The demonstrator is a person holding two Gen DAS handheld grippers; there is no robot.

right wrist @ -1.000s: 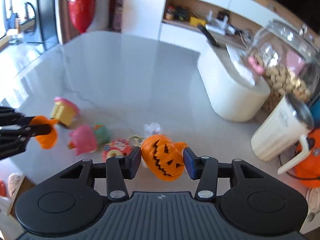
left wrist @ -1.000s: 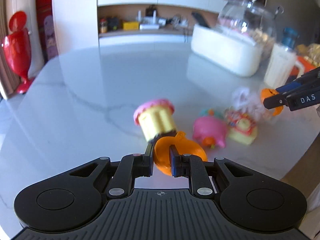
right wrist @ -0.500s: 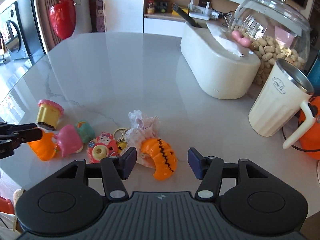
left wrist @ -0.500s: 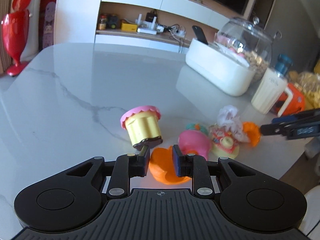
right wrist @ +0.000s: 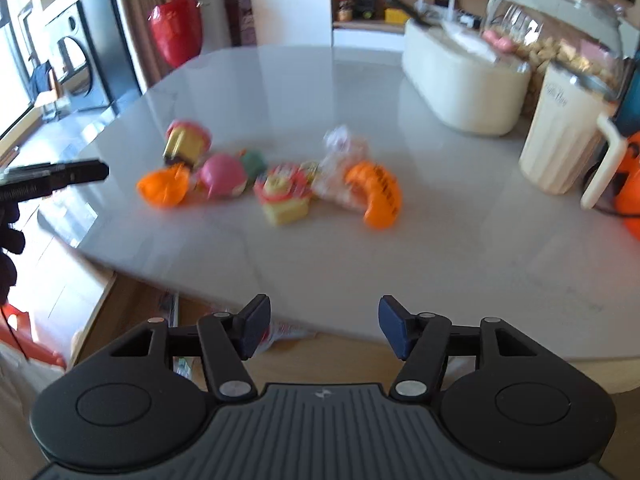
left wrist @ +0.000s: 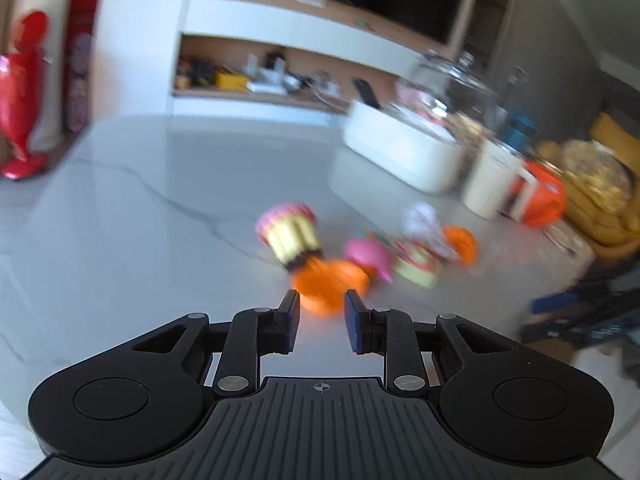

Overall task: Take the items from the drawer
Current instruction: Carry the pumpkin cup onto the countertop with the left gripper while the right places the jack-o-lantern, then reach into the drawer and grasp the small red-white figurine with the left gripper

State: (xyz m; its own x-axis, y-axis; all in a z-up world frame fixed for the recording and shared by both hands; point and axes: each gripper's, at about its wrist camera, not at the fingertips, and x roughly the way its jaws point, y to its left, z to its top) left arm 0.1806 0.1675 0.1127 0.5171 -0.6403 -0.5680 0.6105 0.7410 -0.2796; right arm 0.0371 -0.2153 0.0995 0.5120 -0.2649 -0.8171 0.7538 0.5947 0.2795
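A row of small toys lay on the marble bench (right wrist: 460, 248), near its front edge, judged already taken out of the drawer. From nine o'clock to three in the right wrist view came an orange pumpkin half (right wrist: 163, 187), a yellow and pink cupcake (right wrist: 186, 143), a pink toy (right wrist: 222, 176), a yellow and red toy (right wrist: 285, 196) and a second orange pumpkin piece (right wrist: 376, 194).

The left tool (left wrist: 322, 322) had just been opening; its jaws stood narrowly apart and empty, the pumpkin half just beyond them on the bench. The right tool (right wrist: 322, 330) had just been opening too, wide and empty, over the bench's front edge.

The drawer itself was not clearly in view, so what remained inside could not be told. Open bench lay toward twelve o'clock; a white box (right wrist: 460, 80) and a cream mug (right wrist: 560, 140) crowded two o'clock.
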